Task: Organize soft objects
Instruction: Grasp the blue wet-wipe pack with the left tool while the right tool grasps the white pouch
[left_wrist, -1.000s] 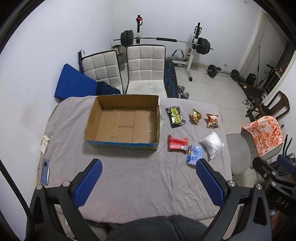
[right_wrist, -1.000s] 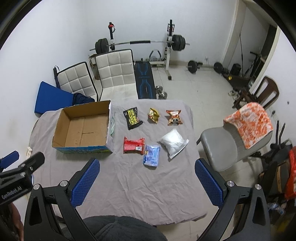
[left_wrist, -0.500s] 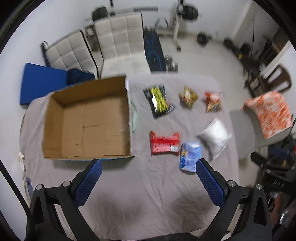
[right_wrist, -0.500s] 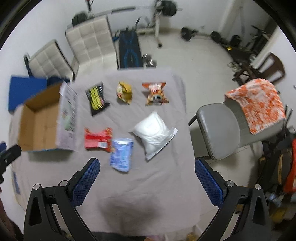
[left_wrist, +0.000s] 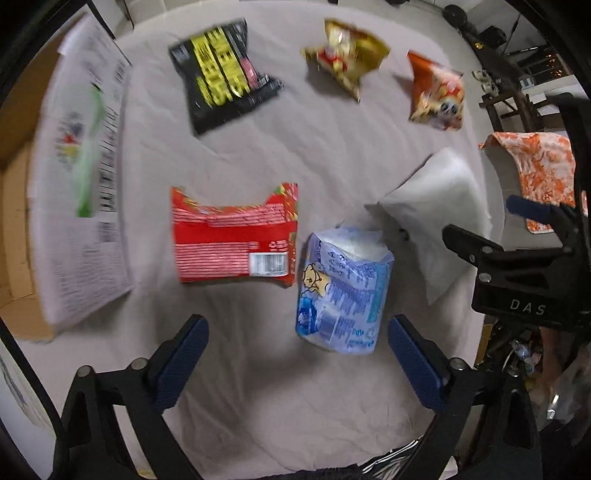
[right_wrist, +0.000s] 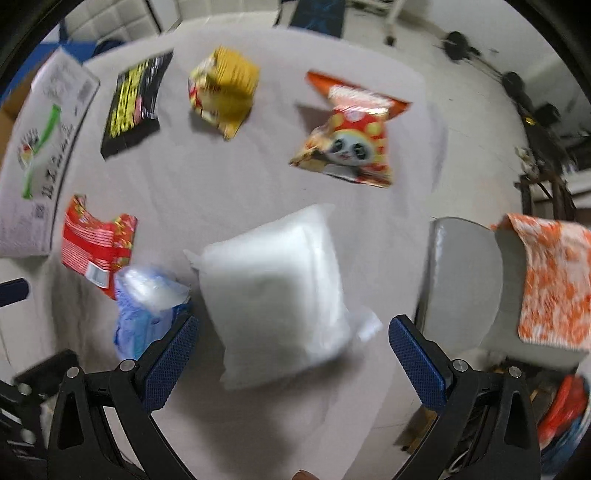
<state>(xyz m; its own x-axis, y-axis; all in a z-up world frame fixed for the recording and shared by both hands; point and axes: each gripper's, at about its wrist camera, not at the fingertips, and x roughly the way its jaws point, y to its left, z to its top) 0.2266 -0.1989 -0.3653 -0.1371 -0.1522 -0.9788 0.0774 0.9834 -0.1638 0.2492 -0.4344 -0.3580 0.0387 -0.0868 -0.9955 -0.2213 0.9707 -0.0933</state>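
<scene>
Both grippers dropped closer, left gripper (left_wrist: 295, 360) closing on nothing, right gripper (right_wrist: 293, 363) spread over white bag (right_wrist: 275, 291), blue pack (right_wrist: 142, 306) alongside.

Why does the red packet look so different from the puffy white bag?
The red packet is bright red with printed stripes and a barcode label; the white bag is plain, with no print showing. The red packet lies flat and thin, while the white bag is plump like a pillow. The red packet's top edge has a notch in it; the white bag's outline is whole. Both lie loose on the grey cloth, outside the box, neither held.
</scene>
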